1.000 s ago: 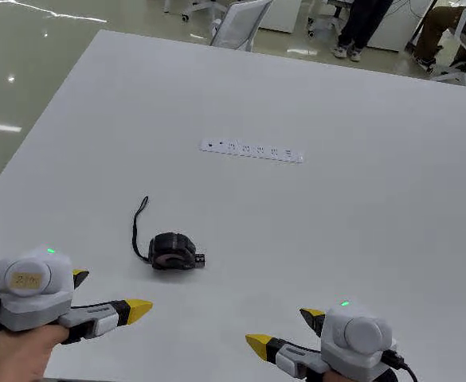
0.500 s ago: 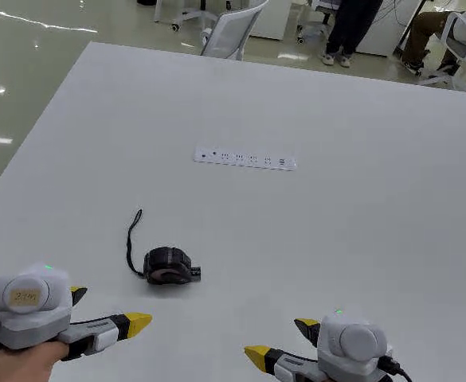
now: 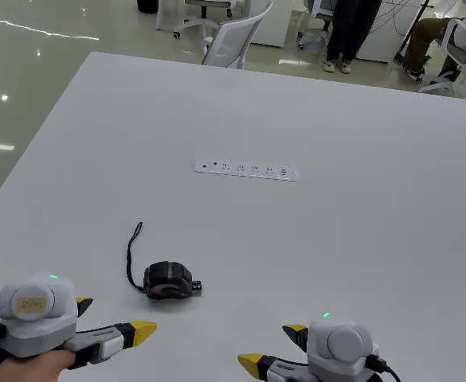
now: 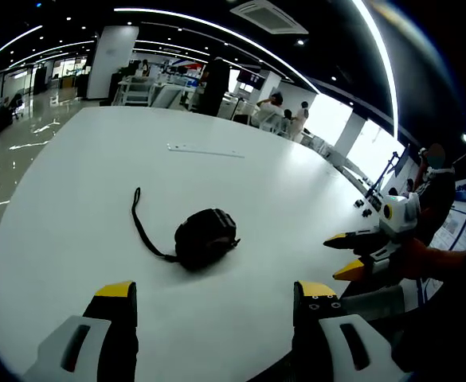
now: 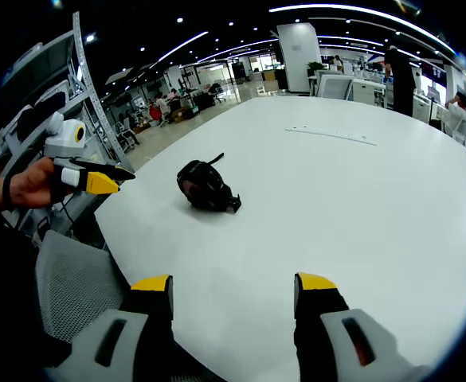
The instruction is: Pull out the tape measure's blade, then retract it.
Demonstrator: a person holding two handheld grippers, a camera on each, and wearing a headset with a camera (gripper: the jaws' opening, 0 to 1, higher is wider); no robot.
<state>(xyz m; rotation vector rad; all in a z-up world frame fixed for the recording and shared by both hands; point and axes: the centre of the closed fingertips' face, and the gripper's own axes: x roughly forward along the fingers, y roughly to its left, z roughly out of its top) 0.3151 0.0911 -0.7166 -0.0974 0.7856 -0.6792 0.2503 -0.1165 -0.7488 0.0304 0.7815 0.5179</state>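
A black tape measure with a black wrist strap lies on the white table, blade tucked in. The same tape measure lies ahead of my left gripper, and the tape measure is ahead and left of my right gripper. My left gripper hovers open at the lower left, just short of it. Off to the lower right, my right gripper is open too. Neither touches the tape measure.
A white power strip lies flat farther back on the table. Office chairs and a person's legs are beyond the far edge. The table's left edge drops to a glossy floor.
The head view has tilted, so everything sits lower in the frame. Both grippers have stayed open near the table's near edge. The tape measure has not moved on the table.
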